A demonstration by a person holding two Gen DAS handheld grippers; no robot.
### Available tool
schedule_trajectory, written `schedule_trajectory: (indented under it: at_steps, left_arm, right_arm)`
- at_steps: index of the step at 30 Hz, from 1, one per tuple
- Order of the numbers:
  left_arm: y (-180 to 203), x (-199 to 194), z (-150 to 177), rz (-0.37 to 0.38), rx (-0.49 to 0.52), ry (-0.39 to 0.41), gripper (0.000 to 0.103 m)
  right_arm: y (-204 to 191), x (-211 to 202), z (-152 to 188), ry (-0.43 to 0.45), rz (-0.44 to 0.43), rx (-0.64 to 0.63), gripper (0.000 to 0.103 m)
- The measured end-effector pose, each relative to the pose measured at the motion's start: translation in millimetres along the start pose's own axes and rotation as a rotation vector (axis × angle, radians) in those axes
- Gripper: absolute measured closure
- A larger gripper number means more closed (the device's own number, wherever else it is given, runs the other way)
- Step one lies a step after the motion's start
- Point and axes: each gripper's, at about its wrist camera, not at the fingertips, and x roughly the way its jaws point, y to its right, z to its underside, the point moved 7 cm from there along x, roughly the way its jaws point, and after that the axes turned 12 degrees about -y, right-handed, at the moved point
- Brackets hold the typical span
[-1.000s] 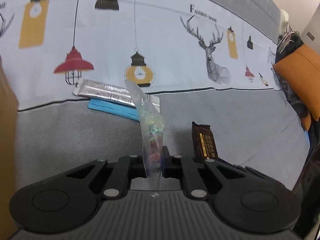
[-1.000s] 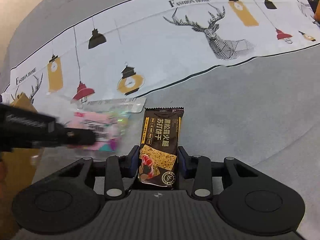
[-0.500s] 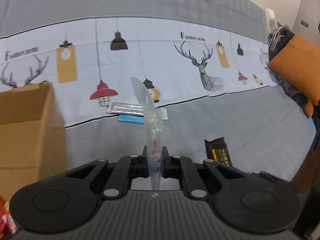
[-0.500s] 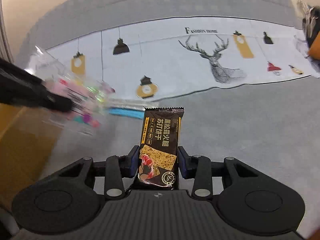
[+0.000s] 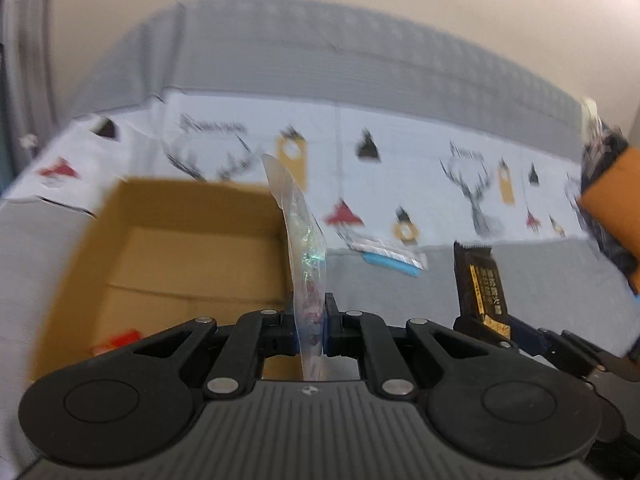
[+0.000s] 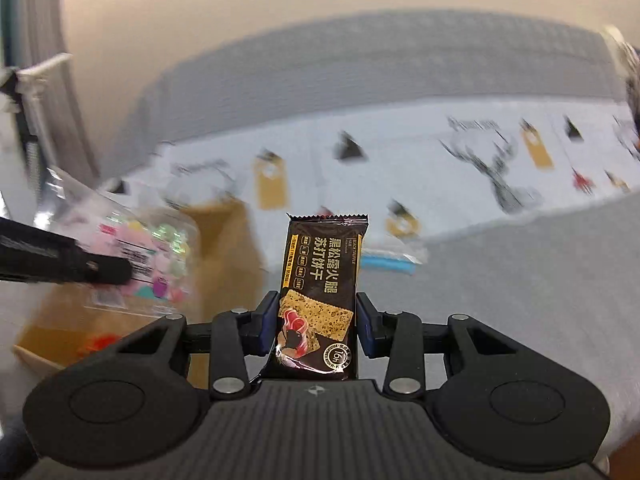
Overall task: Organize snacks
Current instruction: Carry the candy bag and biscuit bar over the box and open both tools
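Left gripper (image 5: pixel 310 326) pinches a candy bag (image 5: pixel 306 256); right gripper (image 6: pixel 316 326) clamps a cracker pack (image 6: pixel 320 280). Release each over the seemingly near-empty box (image 5: pixel 180 248), one at a time.

- A big gray bed (image 5: pixel 500 280) fills most of the view.
- A white cloth (image 5: pixel 400 160) lies across it, with pictures of deer, lamps and yellow tags.
- A plain tan wall (image 6: pixel 280 8) stands behind the bed.
- An orange thing (image 5: pixel 616 200) sits at the right edge, blurry.
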Motion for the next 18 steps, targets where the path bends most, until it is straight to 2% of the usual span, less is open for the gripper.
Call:
schedule_trajectory:
  at_steps: [4, 8, 10, 14, 18]
  left_arm:
    - [-26, -56, -19, -0.063, -0.009, 0.077, 0.093]
    - [-40, -108, -29, -0.053, 0.007, 0.154, 0.094]
    - [-51, -127, -30, -0.081, -0.002, 0.204, 0.093]
    - [-72, -137, -27, -0.093, -0.021, 0.241, 0.093]
    - [-90, -112, -18, -0.089, -0.047, 0.197, 0.093]
  right_arm:
    - [-64, -39, -41, 0.094, -0.070, -0.091, 0.062]
    - [-119, -73, -70, 0.175, -0.155, -0.148, 0.062]
    - [-142, -84, -78, 0.201, -0.171, -0.177, 0.062]
    - [-167, -85, -84, 0.209, -0.207, -0.205, 0.062]
    - [-175, -61, -77, 0.165, -0.199, -0.231, 0.062]
